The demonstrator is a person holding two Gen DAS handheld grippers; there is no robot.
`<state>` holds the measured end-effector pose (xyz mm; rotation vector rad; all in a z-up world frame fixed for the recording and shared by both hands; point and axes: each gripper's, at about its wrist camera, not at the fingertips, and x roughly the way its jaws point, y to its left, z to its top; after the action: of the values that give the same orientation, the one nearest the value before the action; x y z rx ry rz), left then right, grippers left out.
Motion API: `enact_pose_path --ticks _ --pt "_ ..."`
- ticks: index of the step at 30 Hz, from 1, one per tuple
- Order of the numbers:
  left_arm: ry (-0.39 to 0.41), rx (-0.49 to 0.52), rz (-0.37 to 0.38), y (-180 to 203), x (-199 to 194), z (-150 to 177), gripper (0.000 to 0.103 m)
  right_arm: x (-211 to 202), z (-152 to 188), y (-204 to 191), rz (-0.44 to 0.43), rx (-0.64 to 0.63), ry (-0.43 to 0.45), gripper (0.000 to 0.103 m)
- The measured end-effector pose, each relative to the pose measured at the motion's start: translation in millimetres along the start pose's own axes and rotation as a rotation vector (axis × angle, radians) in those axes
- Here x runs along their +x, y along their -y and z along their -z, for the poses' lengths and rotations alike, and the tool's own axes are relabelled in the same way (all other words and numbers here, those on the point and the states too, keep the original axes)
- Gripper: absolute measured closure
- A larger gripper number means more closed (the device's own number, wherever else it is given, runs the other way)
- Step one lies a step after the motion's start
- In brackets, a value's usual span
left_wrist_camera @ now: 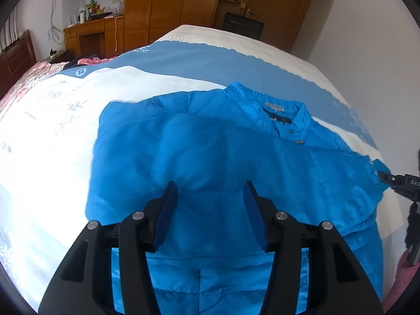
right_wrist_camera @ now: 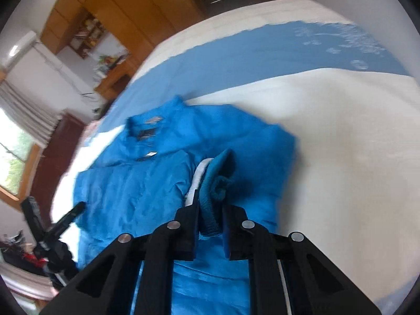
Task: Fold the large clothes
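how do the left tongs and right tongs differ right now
The left tongs stand wide open, nothing between their blue pads; the right tongs are shut on the ribbed cuff of the blue jacket. The left tongs hover over the jacket's flat middle, while the right tongs hold the cuff lifted above the fabric. The left view is sharp, the right view blurred. Both are black two-finger tongs above the same jacket on the bed.
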<state>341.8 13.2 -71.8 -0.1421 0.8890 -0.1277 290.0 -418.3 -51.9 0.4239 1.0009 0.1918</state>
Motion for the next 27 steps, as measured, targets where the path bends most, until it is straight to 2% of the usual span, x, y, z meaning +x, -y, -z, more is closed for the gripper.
enact_pose_path --ticks 2,6,8,10,12,14,16,18,22,25,27 --pt "-0.018 0.014 -0.015 0 9 1 0.054 6 8 7 0.041 -0.013 -0.025 0.09" --pt "-0.054 0.014 -0.034 -6 30 3 0.054 31 19 19 0.011 -0.002 -0.084 0.088" --pt "-0.052 -0.001 -0.028 -9 28 3 0.054 27 19 19 -0.004 -0.005 -0.067 0.086" --pt "-0.054 -0.001 -0.044 -9 22 4 0.054 13 19 19 -0.009 0.005 -0.035 0.079" --pt "-0.044 -0.001 -0.058 -5 12 3 0.054 -11 22 12 0.031 -0.019 0.041 0.079" --pt "-0.019 0.006 -0.029 5 -1 -1 0.053 -23 22 -3 0.046 -0.059 0.092 0.079" --pt "-0.013 0.036 -0.009 21 -8 -4 0.053 -25 21 -18 -0.005 -0.089 0.093 0.079" --pt "-0.029 0.085 -0.004 43 -5 -5 0.053 -17 20 -37 -0.034 -0.133 0.079 0.079" --pt "-0.063 0.124 -0.021 64 18 -4 0.053 7 21 -58 -0.015 -0.18 0.059 0.08" --pt "-0.098 0.139 -0.042 65 37 3 0.053 31 27 -62 0.053 -0.207 0.03 0.08" --pt "-0.096 0.161 -0.039 63 45 9 0.052 49 34 -57 0.073 -0.212 -0.013 0.085"
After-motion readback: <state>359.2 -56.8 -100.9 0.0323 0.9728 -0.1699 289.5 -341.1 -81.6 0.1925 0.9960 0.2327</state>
